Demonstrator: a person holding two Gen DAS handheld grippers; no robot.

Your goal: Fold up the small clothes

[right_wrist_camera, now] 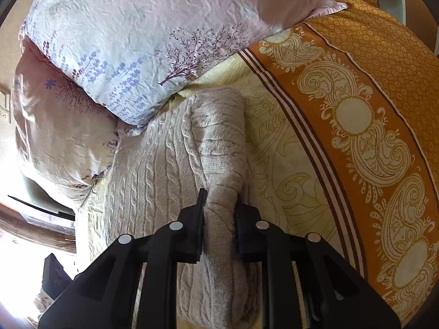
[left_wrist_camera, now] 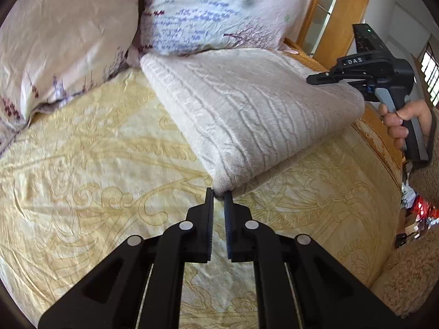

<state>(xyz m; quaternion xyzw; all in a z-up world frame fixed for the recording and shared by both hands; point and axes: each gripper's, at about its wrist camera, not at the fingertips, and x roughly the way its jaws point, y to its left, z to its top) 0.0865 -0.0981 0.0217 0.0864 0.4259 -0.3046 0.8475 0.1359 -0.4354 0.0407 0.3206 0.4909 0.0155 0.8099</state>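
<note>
Bed [left_wrist_camera: 82, 164]: holds your folded sweater [left_wrist_camera: 247, 104], long axis running toward the pillows [left_wrist_camera: 68, 41]. Left gripper [left_wrist_camera: 219, 193]: pinched nearly closed on its near corner. Right gripper [right_wrist_camera: 218, 200]: clamped around the far edge's thick fold.

The folded sweater [left_wrist_camera: 247, 109] lies on the bedspread [left_wrist_camera: 96, 178], seemingly touching 2 pillows [left_wrist_camera: 214, 11] behind it.

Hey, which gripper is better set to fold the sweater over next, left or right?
Probably the right gripper: its jaws straddle a thick fold of the sweater. The left gripper only pinches the near corner.
</note>
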